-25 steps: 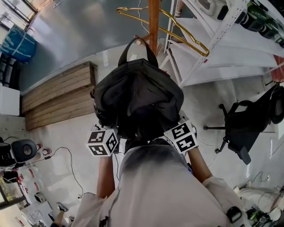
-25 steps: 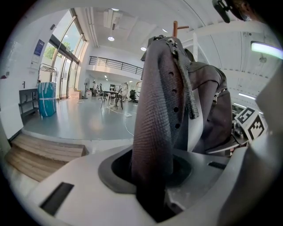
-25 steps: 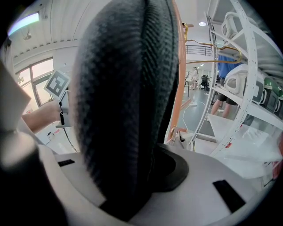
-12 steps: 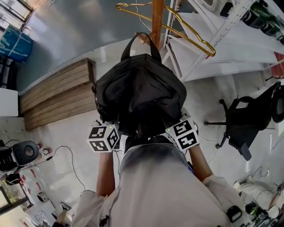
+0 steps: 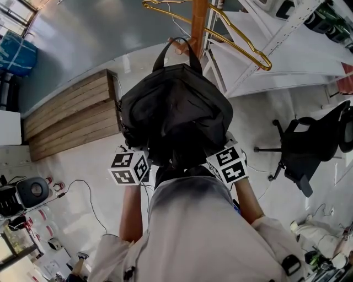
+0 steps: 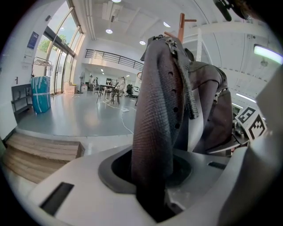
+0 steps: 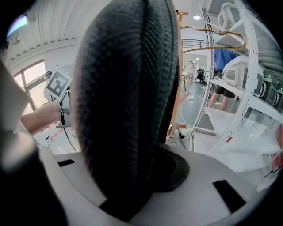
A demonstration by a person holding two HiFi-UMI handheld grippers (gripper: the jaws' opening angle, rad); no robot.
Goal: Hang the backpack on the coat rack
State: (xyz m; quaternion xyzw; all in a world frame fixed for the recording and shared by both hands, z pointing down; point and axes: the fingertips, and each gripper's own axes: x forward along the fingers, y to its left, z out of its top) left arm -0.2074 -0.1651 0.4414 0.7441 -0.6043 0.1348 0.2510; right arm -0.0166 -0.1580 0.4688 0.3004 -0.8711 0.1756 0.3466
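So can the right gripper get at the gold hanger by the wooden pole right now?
Probably not: the right gripper is shut on the backpack, so its jaws are taken, and the gold hanger hangs beyond the bag.

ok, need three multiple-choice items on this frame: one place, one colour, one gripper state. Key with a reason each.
1. In the head view, on which side of the backpack do the wooden steps lie?
A) left
B) right
C) underneath it

2. What colour is the hanger by the coat rack pole?
A) white
B) gold
C) blue

3. What is the left gripper doing?
A) open and empty
B) shut on the hanger
C) shut on the backpack

Key:
1 A, the planks sit at the picture's left and the backpack is mid-frame.
2 B, its wire shows golden in the head view.
3 C, grey backpack fabric runs down between its jaws in the left gripper view.
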